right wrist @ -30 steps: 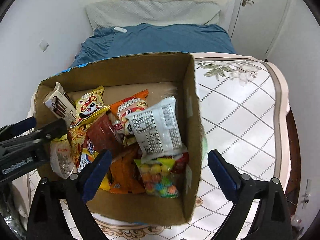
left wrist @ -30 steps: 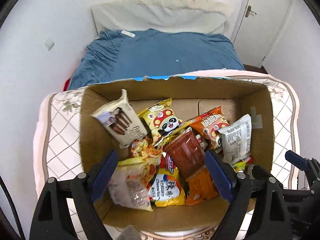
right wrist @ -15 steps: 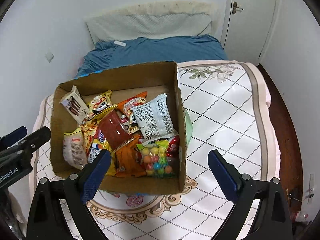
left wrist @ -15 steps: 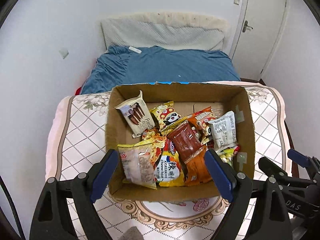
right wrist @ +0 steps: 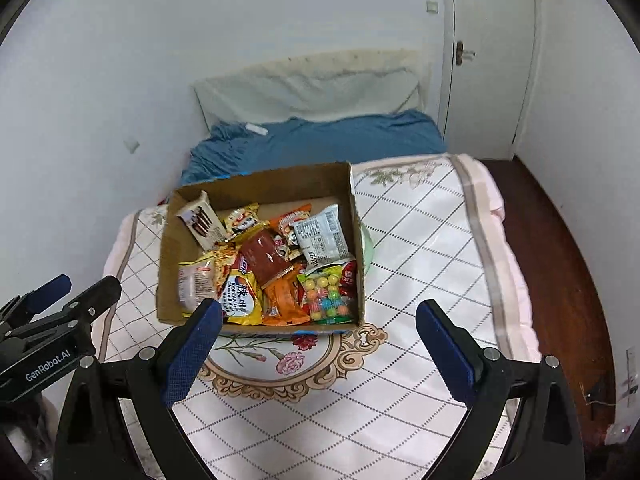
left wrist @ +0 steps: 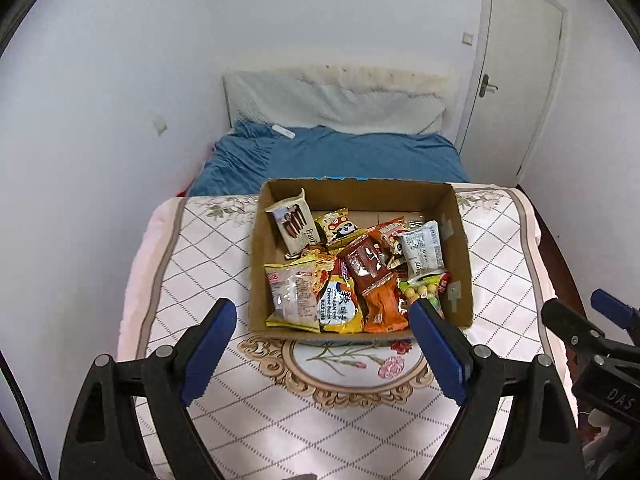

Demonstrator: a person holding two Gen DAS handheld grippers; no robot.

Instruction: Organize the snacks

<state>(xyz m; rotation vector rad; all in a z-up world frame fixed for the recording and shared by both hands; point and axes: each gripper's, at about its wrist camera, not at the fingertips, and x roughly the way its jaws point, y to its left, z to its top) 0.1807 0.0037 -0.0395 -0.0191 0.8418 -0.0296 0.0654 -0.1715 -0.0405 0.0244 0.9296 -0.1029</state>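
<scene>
Snack packets fill the open cardboard box (left wrist: 460,248), which sits on the quilted floral cloth (left wrist: 192,248) covering a table at the foot of a bed with a blue sheet (left wrist: 340,156). Inside lie a chocolate wafer-stick pack (left wrist: 294,222) propped against the far left corner, a yellow panda-print bag (left wrist: 340,228), a dark red pouch (left wrist: 366,266), a white packet with its printed label up (left wrist: 422,246), a noodle-snack bag (left wrist: 294,292), a Korean cheese-snack bag (left wrist: 340,304), an orange packet (left wrist: 382,308) and a clear bag of coloured candy balls (right wrist: 328,294) in the near right corner.

A second ago both cameras were close over the box, which filled most of each view; now it looks smaller and the whole table top shows around it. Both grippers have pulled up and back toward the person. The packets lie in the same heap as before (nothing lifted out, nothing shifted).

The left gripper (left wrist: 318,344) has its jaws wide apart and empty, and the right gripper (right wrist: 318,346) likewise stands apart with nothing between its blue pads. In the right wrist view a pale green object (right wrist: 369,250) peeks out just behind the box's right wall; what it is cannot be told.

Judging from this, either the sorting is finished with everything boxed, or this is a step back before the next pick.
</scene>
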